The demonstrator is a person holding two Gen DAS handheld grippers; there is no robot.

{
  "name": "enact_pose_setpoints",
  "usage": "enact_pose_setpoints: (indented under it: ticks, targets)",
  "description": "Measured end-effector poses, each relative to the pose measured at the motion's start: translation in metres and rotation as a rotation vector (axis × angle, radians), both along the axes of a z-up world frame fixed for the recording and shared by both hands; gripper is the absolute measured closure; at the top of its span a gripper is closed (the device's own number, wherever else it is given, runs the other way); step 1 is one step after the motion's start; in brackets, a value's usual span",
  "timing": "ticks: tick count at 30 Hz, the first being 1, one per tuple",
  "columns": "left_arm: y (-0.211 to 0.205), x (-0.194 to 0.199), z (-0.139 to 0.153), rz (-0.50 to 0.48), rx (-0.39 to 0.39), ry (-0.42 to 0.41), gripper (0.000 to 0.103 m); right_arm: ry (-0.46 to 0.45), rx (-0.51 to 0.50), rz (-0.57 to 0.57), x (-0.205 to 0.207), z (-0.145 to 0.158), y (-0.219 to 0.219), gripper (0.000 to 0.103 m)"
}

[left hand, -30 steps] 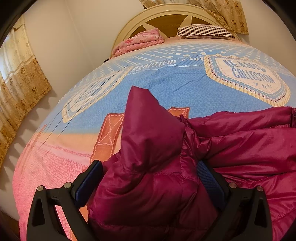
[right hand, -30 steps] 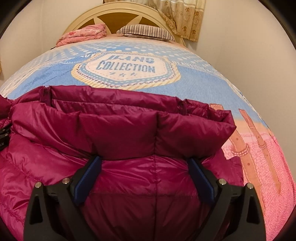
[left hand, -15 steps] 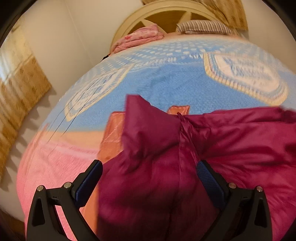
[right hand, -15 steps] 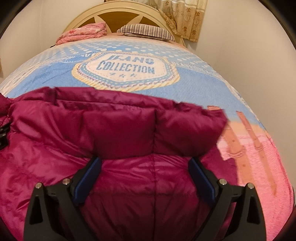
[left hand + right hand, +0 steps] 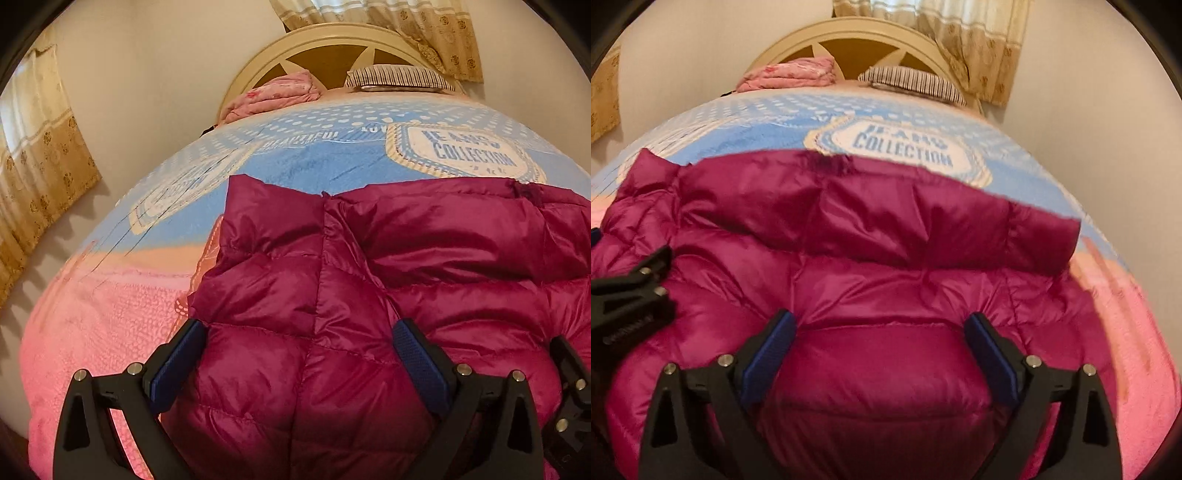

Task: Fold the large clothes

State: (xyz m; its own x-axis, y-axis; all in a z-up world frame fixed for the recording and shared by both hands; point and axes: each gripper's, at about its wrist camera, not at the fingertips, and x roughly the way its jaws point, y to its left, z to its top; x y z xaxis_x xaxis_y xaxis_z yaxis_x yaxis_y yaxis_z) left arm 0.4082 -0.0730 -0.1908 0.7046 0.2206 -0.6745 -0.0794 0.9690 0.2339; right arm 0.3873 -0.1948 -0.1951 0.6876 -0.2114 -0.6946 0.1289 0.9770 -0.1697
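Note:
A magenta quilted puffer jacket (image 5: 424, 266) lies spread across the near half of the bed, its far edge reaching the "JEANS COLLECTION" print. My left gripper (image 5: 297, 332) is open over the jacket's left part, blue pads wide apart with puffy fabric bulging between them. My right gripper (image 5: 880, 321) is open too, straddling a padded panel of the jacket (image 5: 871, 258) below a thick folded-over band. Each gripper shows in the other's view: the right gripper (image 5: 569, 387) at the lower right edge, the left gripper (image 5: 635, 288) at the left edge. They are close together.
The bed has a blue and pink printed cover (image 5: 110, 306). At its head are a folded pink blanket (image 5: 273, 96), a striped pillow (image 5: 399, 75) and a cream headboard (image 5: 332, 40). Curtains (image 5: 40, 155) hang left and behind; walls flank both sides.
The raised sleeve peak seen in the left view has dropped flat. The jacket now lies smoother and reaches farther up the bed. Both grippers have drawn closer together and tilted upward.

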Motion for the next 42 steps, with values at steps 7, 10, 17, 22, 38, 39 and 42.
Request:
enact_pose_setpoints:
  ticks: [7,10,17,22,38,39,42]
  targets:
    - [0.002,-0.002,0.000,-0.018,-0.002,0.034,0.001,0.030,0.019,0.003,0.008,-0.006,-0.001,0.004]
    - [0.014,-0.030,0.019,0.005,-0.006,-0.008,0.001,0.031,0.013,0.005,0.006,-0.004,0.000,0.004]
    - [0.068,-0.097,0.036,0.103,-0.084,-0.053,0.001,-0.086,0.010,0.040,-0.064,0.036,0.006,0.003]
    - [0.080,-0.110,0.010,0.136,-0.180,0.020,0.001,-0.095,-0.042,0.054,-0.101,0.024,0.019,0.001]
    - [0.075,-0.108,-0.014,0.060,-0.253,0.051,0.027,-0.045,-0.123,0.058,-0.097,-0.011,0.027,0.001]
    - [0.070,-0.109,-0.013,0.035,-0.257,0.052,0.033,-0.046,-0.127,0.057,-0.098,-0.011,0.028,0.001]
    - [0.063,-0.109,-0.012,0.012,-0.253,0.054,0.046,-0.050,-0.123,0.056,-0.099,-0.011,0.028,0.001]
